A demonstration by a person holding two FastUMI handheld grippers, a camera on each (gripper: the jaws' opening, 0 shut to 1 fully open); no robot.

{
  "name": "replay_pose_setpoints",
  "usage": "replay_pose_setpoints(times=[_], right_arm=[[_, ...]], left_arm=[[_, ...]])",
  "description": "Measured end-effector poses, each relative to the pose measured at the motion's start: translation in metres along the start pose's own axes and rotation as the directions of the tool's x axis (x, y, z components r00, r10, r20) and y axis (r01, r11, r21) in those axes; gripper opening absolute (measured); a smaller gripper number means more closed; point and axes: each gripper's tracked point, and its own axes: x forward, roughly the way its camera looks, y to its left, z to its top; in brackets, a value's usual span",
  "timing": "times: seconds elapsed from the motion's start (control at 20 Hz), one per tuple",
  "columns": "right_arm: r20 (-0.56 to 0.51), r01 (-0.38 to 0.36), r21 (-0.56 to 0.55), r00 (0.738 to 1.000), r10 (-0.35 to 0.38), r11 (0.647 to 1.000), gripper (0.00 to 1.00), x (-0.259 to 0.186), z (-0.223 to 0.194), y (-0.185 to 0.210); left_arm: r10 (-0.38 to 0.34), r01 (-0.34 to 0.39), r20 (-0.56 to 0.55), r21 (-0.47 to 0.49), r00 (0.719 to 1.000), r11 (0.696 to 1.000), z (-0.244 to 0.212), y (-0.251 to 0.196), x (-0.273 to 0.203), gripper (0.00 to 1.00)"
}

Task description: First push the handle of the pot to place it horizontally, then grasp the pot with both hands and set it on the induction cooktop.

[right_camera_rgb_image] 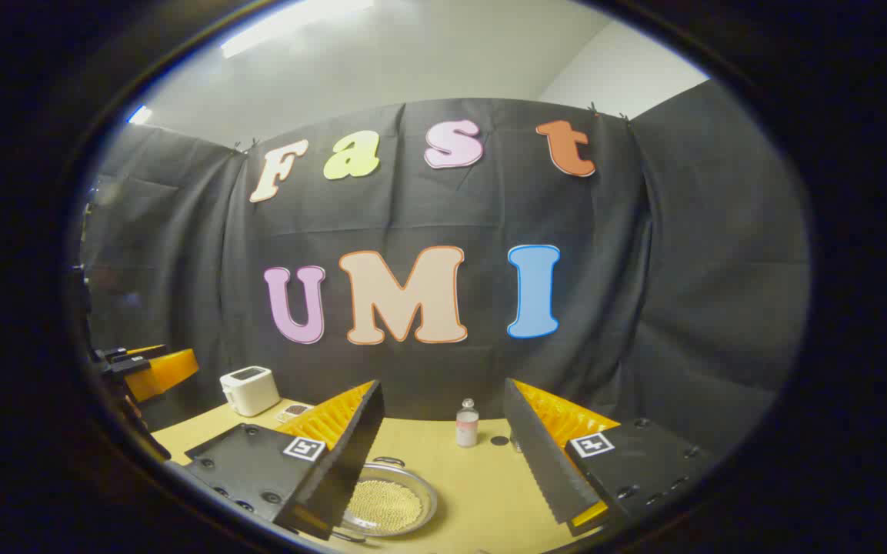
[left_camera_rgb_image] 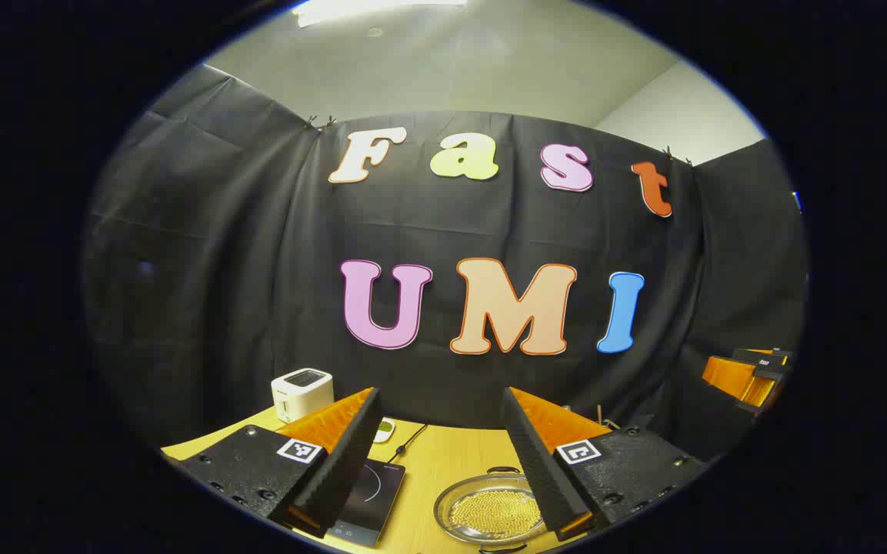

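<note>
A: How are the grippers held?

B: In the left gripper view, the left gripper (left_camera_rgb_image: 443, 462) is seen with its 2 fingers spread wide apart and nothing is held between them. The same is seen of the right gripper (right_camera_rgb_image: 443, 454) in the right gripper view: it is spread wide and nothing is gripped.

A: Where is the pot found?

B: The pot (left_camera_rgb_image: 493, 509) is set on the table (left_camera_rgb_image: 443, 462), low between the left gripper's fingers, just beside the induction cooktop (left_camera_rgb_image: 370, 500) and not on it. Its glass lid is on, and 1 small handle is seen at its far rim. In the right gripper view the pot (right_camera_rgb_image: 388, 504) is partly hidden behind the near finger.

A: And farther back?

B: A white toaster (left_camera_rgb_image: 301, 392) is placed near the table's far edge, and a small bottle (right_camera_rgb_image: 467, 423) is stood upright ahead of the right gripper. The other gripper (left_camera_rgb_image: 747, 377) is seen off at the side.
</note>
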Motion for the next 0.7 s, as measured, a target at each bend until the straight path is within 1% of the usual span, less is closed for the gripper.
replay_pose_setpoints(times=[0.05,0.1,0.15,0.2,0.35,0.4,0.45,0.55,0.6,0.65,0.7], right_arm=[[-0.002,0.003,-0.003,1.000,-0.003,1.000,0.94,0.001,-0.001,-0.001],[-0.006,0.006,-0.006,1.000,-0.006,1.000,0.94,0.000,-0.003,-0.002],[-0.009,0.010,-0.009,1.000,-0.010,1.000,0.94,-0.002,-0.002,-0.003],[-0.012,0.018,-0.012,1.000,-0.018,1.000,0.94,-0.004,-0.002,-0.002],[-0.004,0.049,-0.023,0.999,-0.049,0.999,0.94,-0.018,0.004,0.001],[-0.005,0.061,-0.024,0.998,-0.061,0.998,0.94,-0.024,0.004,0.003],[-0.007,0.071,-0.024,0.997,-0.071,0.997,0.94,-0.028,0.006,0.006],[-0.008,0.097,-0.020,0.995,-0.097,0.995,0.94,-0.037,0.007,0.012],[-0.009,0.107,-0.016,0.994,-0.107,0.994,0.94,-0.040,0.007,0.015],[-0.015,0.116,-0.014,0.993,-0.116,0.993,0.94,-0.043,0.008,0.017],[-0.021,0.125,-0.013,0.992,-0.125,0.992,0.94,-0.047,0.006,0.019]], left_arm=[[-0.003,0.003,-0.002,-0.005,1.000,1.000,-0.002,-0.001,0.001,0.95],[-0.006,0.005,-0.007,-0.008,1.000,1.000,-0.004,-0.002,0.000,0.95],[-0.008,0.008,-0.007,-0.012,1.000,1.000,-0.006,-0.002,0.000,0.95],[-0.015,0.015,-0.008,-0.014,1.000,1.000,-0.006,-0.002,-0.002,0.91],[-0.044,0.044,-0.008,-0.006,0.999,0.999,-0.004,-0.001,-0.006,0.91],[-0.056,0.056,-0.014,0.007,0.998,0.998,-0.004,0.001,-0.007,0.95],[-0.066,0.066,-0.022,0.026,0.998,0.997,-0.005,0.002,-0.008,0.91],[-0.096,0.099,-0.037,0.065,0.995,0.993,-0.004,0.003,-0.010,0.91],[-0.115,0.117,-0.039,0.078,0.993,0.990,-0.004,0.003,-0.011,0.95],[-0.131,0.134,-0.045,0.081,0.990,0.988,-0.006,0.002,-0.013,0.91],[-0.145,0.149,-0.054,0.075,0.988,0.986,-0.008,0.002,-0.015,0.99]])
